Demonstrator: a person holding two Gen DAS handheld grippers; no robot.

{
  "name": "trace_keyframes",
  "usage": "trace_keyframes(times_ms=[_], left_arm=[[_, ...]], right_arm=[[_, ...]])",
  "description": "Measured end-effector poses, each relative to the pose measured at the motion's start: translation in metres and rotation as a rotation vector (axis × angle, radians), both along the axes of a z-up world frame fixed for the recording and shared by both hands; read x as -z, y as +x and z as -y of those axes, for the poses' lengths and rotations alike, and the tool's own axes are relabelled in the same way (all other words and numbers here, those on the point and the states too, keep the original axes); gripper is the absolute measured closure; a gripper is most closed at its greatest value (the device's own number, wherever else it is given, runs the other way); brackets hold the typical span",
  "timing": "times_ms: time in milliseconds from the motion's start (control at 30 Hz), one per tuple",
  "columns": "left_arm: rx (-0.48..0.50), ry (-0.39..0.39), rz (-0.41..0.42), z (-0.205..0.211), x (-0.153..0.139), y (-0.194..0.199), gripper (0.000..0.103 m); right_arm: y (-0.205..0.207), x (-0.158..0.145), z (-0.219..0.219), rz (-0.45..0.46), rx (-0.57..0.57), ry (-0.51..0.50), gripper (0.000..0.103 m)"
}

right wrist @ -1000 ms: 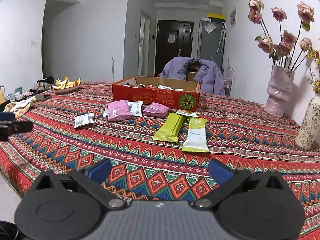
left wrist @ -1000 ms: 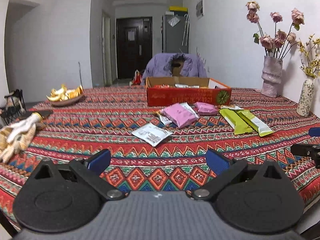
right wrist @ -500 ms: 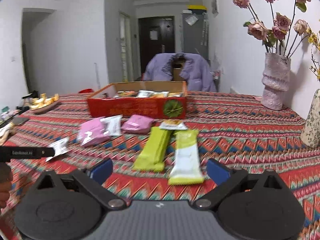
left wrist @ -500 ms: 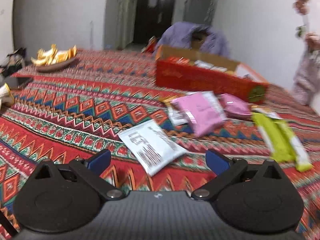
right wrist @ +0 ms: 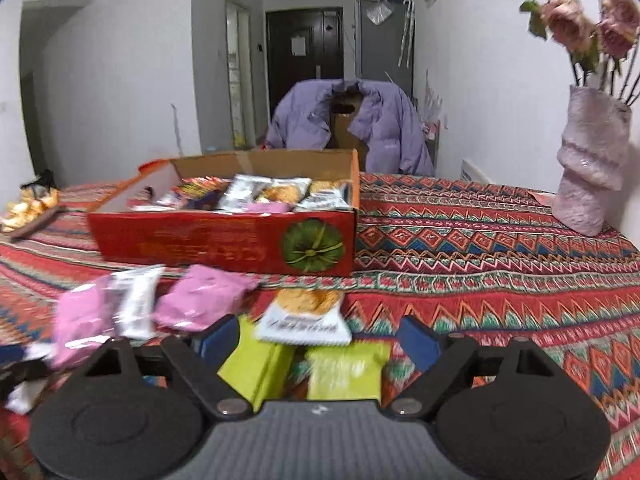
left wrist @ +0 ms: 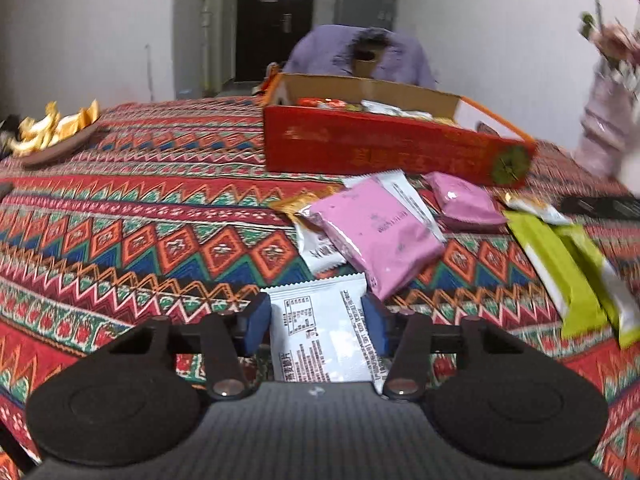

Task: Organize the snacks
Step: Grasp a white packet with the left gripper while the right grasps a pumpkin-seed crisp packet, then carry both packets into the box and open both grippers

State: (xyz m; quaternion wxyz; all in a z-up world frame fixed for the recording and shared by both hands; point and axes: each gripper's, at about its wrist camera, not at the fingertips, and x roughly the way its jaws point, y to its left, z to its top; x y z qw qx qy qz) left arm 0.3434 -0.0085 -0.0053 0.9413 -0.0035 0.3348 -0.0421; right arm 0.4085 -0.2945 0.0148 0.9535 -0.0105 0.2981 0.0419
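Note:
A red cardboard box point(left wrist: 384, 148) holding several snack packs stands at the table's middle; it also shows in the right wrist view point(right wrist: 224, 240). My left gripper point(left wrist: 316, 322) has its blue pads on both sides of a white snack packet point(left wrist: 320, 332) lying on the cloth. Pink packets point(left wrist: 372, 232) and green bars point(left wrist: 560, 264) lie just beyond. My right gripper point(right wrist: 318, 342) is open, low over two green bars point(right wrist: 344, 368), with a white cracker packet point(right wrist: 304, 316) just ahead and pink packets point(right wrist: 200, 300) to the left.
A patterned red tablecloth point(left wrist: 140, 240) covers the table. A dish of gold-wrapped sweets point(left wrist: 52, 132) sits far left. A pink vase with dried roses point(right wrist: 588, 168) stands at the right. A chair with a purple jacket point(right wrist: 352, 128) is behind the box.
Both grippers moved forward and down. The left one narrowed around the white packet. The right one came over the green bars, closer to the box.

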Motion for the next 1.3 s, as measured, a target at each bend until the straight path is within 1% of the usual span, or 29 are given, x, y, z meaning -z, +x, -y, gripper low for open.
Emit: trace_keyframes(times_ms=[33, 100, 133, 200, 267, 300, 367, 433, 467, 600, 733, 800, 900, 1000, 1133, 1300], left_arm=[[0.013, 0.015, 0.004, 0.003, 0.0, -0.003, 0.053], [0.031, 0.031, 0.009, 0.004, -0.001, -0.006, 0.055], [0.034, 0.032, 0.011, 0.003, -0.002, -0.006, 0.055], [0.029, 0.027, 0.014, 0.0, -0.006, -0.004, 0.056], [0.017, 0.021, 0.02, -0.004, -0.01, -0.002, 0.056], [0.008, 0.017, 0.022, -0.006, -0.013, -0.002, 0.056], [-0.001, 0.015, 0.029, -0.01, -0.017, -0.001, 0.056], [-0.009, 0.017, 0.039, -0.012, -0.021, -0.002, 0.056], [-0.012, 0.014, 0.042, -0.013, -0.023, -0.003, 0.056], [-0.006, -0.018, 0.051, -0.015, -0.034, -0.014, 0.056], [0.011, -0.021, 0.09, -0.011, -0.047, -0.036, 0.056], [0.02, -0.034, 0.105, -0.008, -0.054, -0.049, 0.056], [0.041, -0.049, 0.119, -0.002, -0.061, -0.067, 0.056], [0.059, -0.052, 0.135, 0.007, -0.066, -0.084, 0.056], [0.081, -0.051, 0.16, 0.017, -0.073, -0.102, 0.056], [0.085, -0.051, 0.18, 0.022, -0.08, -0.112, 0.056]], right_arm=[[0.011, 0.005, 0.0, -0.018, 0.0, 0.0, 0.017], [0.03, 0.015, 0.002, -0.051, -0.017, 0.06, 0.019], [0.037, 0.018, 0.002, -0.067, -0.019, 0.086, 0.025], [0.046, 0.022, -0.002, -0.081, -0.024, 0.106, 0.032], [0.053, 0.024, -0.007, -0.097, -0.021, 0.102, 0.038], [0.054, 0.024, -0.01, -0.096, -0.021, 0.092, 0.048], [0.053, 0.024, -0.013, -0.093, -0.022, 0.079, 0.049], [0.049, 0.02, -0.012, -0.088, -0.024, 0.1, 0.055], [0.045, 0.016, -0.01, -0.08, -0.022, 0.118, 0.055], [0.012, -0.007, -0.004, -0.022, -0.011, 0.157, 0.055], [-0.046, -0.033, -0.006, 0.046, -0.029, 0.17, 0.055], [-0.077, -0.042, -0.008, 0.063, -0.051, 0.186, 0.055], [-0.126, -0.05, -0.01, 0.081, -0.07, 0.201, 0.055], [-0.163, -0.05, -0.015, 0.085, -0.083, 0.182, 0.055], [-0.19, -0.045, -0.014, 0.079, -0.089, 0.194, 0.055], [-0.202, -0.047, -0.009, 0.099, -0.08, 0.202, 0.055]])
